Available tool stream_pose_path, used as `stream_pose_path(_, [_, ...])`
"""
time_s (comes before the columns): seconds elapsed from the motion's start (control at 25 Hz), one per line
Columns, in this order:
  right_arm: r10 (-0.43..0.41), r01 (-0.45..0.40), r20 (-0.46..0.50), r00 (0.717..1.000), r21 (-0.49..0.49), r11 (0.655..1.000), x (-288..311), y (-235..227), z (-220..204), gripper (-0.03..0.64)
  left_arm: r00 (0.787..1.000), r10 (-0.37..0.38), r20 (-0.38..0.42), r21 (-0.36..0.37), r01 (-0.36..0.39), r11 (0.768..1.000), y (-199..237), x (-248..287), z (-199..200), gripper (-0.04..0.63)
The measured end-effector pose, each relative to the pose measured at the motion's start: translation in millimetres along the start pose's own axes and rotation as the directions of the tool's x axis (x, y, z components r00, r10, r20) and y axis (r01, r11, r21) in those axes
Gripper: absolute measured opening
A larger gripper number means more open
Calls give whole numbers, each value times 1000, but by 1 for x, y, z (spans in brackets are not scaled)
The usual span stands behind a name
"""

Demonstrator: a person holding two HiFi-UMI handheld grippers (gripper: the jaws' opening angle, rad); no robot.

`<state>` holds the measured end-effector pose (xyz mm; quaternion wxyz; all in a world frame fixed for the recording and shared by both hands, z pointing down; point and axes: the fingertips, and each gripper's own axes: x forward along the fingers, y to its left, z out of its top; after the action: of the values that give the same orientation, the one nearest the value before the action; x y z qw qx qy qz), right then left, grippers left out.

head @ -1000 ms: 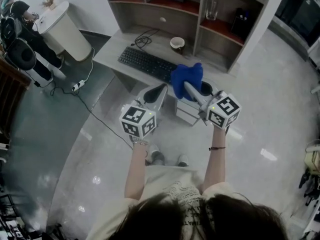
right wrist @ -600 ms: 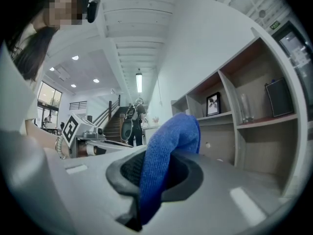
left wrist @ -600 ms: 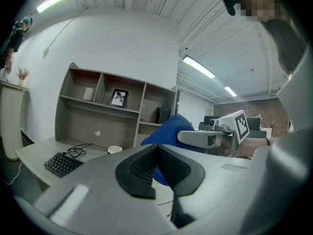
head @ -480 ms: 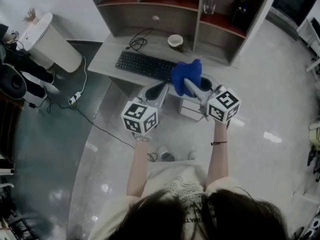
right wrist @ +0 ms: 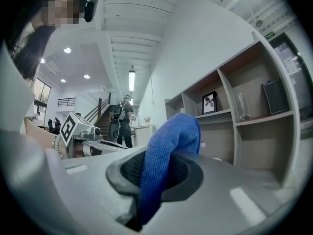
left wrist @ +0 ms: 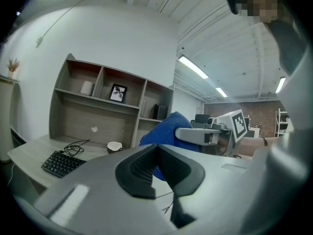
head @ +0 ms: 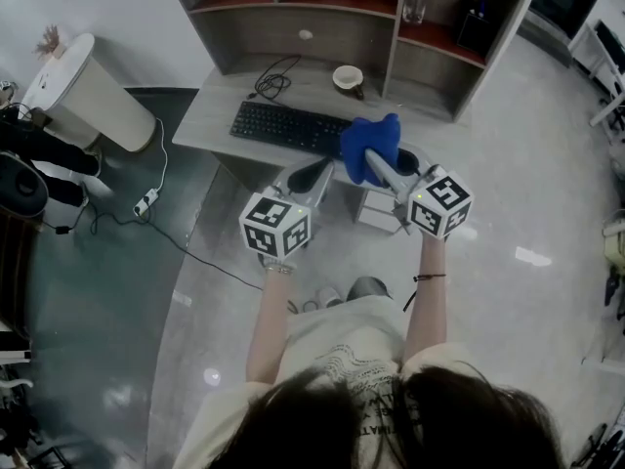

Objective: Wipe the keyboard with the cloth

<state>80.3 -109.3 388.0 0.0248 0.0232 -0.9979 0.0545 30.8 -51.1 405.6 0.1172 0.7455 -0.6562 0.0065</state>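
Your right tongs (head: 374,164) pinch the soft, bunched blue cloth (head: 369,137); your left tongs (head: 312,174) are closed, empty, near the flat black keyboard (head: 290,128).

No words, brand names or numbers can be read anywhere. The only printed signs are black-and-white square code patterns, borne on the white marker cube (head: 274,227) of the left gripper (head: 311,172) and the matching cube (head: 441,202) of the right gripper (head: 376,164); no letters are carried by them. The key legends of the black keyboard (head: 288,128) are too small to be read, as is a small green sign (right wrist: 269,35) high up.
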Motion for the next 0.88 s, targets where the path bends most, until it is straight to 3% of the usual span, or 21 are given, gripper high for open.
stream_pose_path(0.36, [-17, 17, -24, 1000, 9, 1000, 6, 4, -8, 60, 1000, -23, 1, -23, 23, 999, 5, 0, -5, 5])
stream_pose_path(0.88, [-30, 32, -61, 998, 44, 999, 22, -34, -20, 58, 999, -26, -26, -52, 25, 998, 28, 33, -10, 5])
